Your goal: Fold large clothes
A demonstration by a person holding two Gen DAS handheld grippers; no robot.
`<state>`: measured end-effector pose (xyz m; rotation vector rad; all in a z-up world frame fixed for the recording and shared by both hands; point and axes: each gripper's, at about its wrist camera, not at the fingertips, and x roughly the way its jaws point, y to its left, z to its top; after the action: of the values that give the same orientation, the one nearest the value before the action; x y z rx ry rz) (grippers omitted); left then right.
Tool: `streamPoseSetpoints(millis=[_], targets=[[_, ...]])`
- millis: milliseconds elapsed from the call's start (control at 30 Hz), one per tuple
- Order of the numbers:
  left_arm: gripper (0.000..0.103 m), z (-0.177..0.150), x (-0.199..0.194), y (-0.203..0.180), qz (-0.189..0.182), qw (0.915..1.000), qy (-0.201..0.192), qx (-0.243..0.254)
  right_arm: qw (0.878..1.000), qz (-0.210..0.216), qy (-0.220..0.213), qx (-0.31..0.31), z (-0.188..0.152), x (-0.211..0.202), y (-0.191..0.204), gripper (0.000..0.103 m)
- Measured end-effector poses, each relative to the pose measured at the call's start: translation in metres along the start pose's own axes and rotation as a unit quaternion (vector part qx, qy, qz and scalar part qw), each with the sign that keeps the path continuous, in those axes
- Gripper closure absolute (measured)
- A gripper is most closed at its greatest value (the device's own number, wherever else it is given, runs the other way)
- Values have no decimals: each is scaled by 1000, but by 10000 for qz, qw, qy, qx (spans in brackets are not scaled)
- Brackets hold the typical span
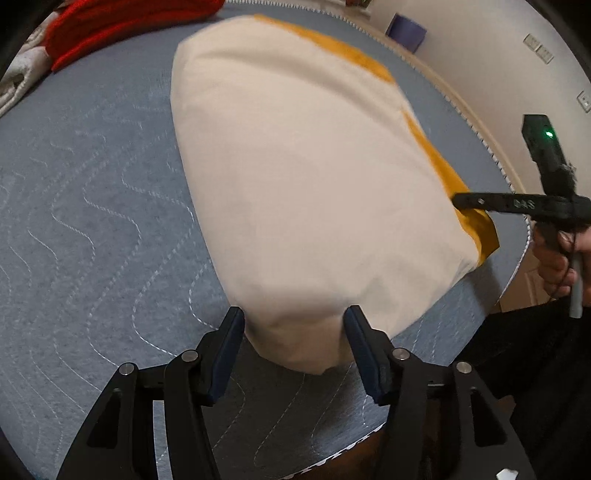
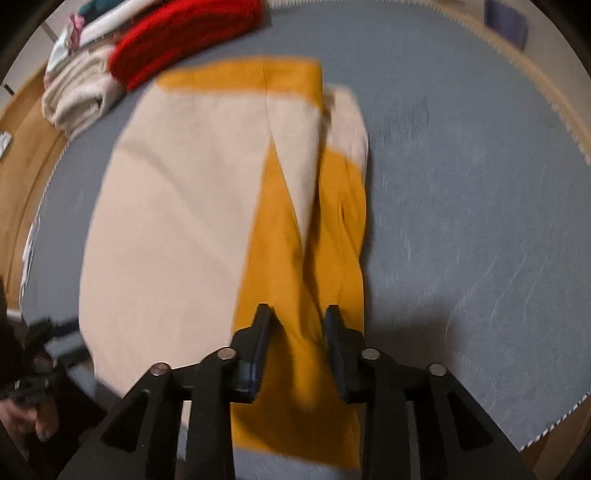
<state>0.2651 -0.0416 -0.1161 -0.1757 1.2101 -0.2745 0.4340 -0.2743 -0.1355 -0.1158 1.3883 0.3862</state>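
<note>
A cream garment with mustard-yellow panels (image 1: pixel 303 177) lies folded on the grey quilted pad (image 1: pixel 92 221). My left gripper (image 1: pixel 293 321) is open, its jaws either side of the near cream corner. The right gripper shows in the left wrist view (image 1: pixel 476 201) at the garment's yellow edge. In the right wrist view the garment (image 2: pixel 177 221) fills the middle, and my right gripper (image 2: pixel 297 317) is open with the yellow sleeve part (image 2: pixel 295 280) lying between its jaws.
A red folded garment (image 2: pixel 184 33) and a stack of cream and white clothes (image 2: pixel 77 96) sit at the pad's far left. The pad's stitched edge (image 2: pixel 554 421) runs at the right, with wooden floor (image 2: pixel 22 158) beyond.
</note>
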Motion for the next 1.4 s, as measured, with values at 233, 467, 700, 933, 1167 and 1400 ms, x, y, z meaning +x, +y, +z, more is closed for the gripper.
streamPoseSetpoints(millis=[233, 467, 700, 933, 1167, 1400], targets=[[43, 1, 11, -7, 186, 9998, 40, 66, 9985, -102, 210, -504, -17, 10, 4, 81], [40, -5, 18, -4, 264, 9996, -30, 3, 9935, -643, 197, -918, -26, 21, 30, 95], [40, -7, 15, -12, 356, 9992, -164, 17, 9932, -791, 91, -849, -27, 13, 31, 91], [44, -4, 5, -10, 231, 9990, -365, -95, 9852, -1289, 2, -1128, -43, 5, 34, 84], [62, -3, -9, 7, -4, 9972, -649, -382, 9795, -1584, 162, -1232, -47, 17, 33, 84], [68, 0, 13, 26, 192, 9970, -346, -669, 9771, -1698, 252, -1255, -48, 26, 31, 84]])
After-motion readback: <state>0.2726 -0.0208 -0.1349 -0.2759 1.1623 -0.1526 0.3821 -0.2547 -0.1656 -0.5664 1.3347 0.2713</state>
